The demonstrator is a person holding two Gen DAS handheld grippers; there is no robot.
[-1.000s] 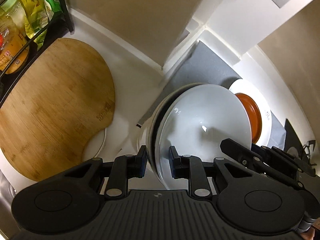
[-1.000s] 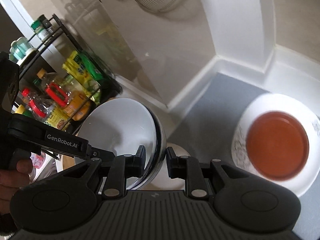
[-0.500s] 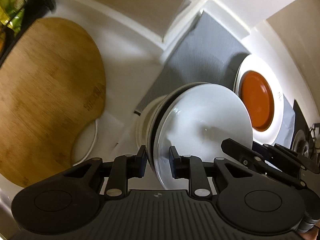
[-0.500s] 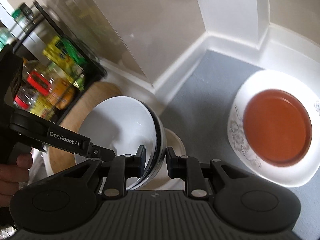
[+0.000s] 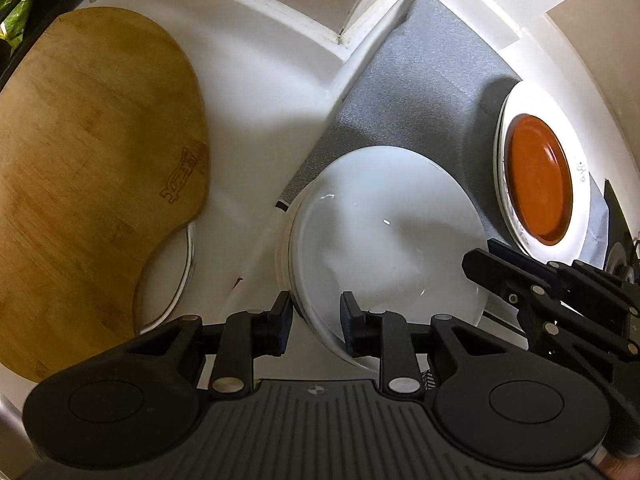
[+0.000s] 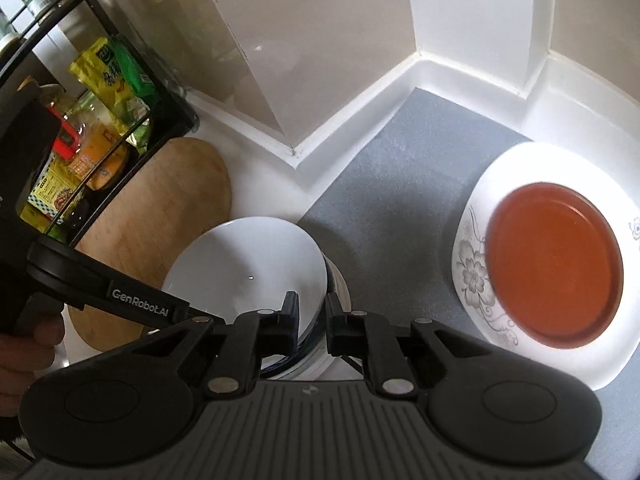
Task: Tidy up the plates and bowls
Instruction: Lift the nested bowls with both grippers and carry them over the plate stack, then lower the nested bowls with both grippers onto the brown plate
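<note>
A stack of white bowls sits at the near edge of the grey mat; it also shows in the right wrist view. My left gripper is shut on the near rim of the stack. My right gripper is shut on the opposite rim. A brown plate lies on a flowered white plate at the right of the mat; the brown plate also shows in the left wrist view.
A wooden cutting board lies to the left on the white counter. A black rack with bottles and packets stands behind it. The wall corner juts out behind the mat.
Both grippers have lowered the bowl stack from a tilted, raised hold to nearly level at the mat's edge. Both views now look more steeply down.
</note>
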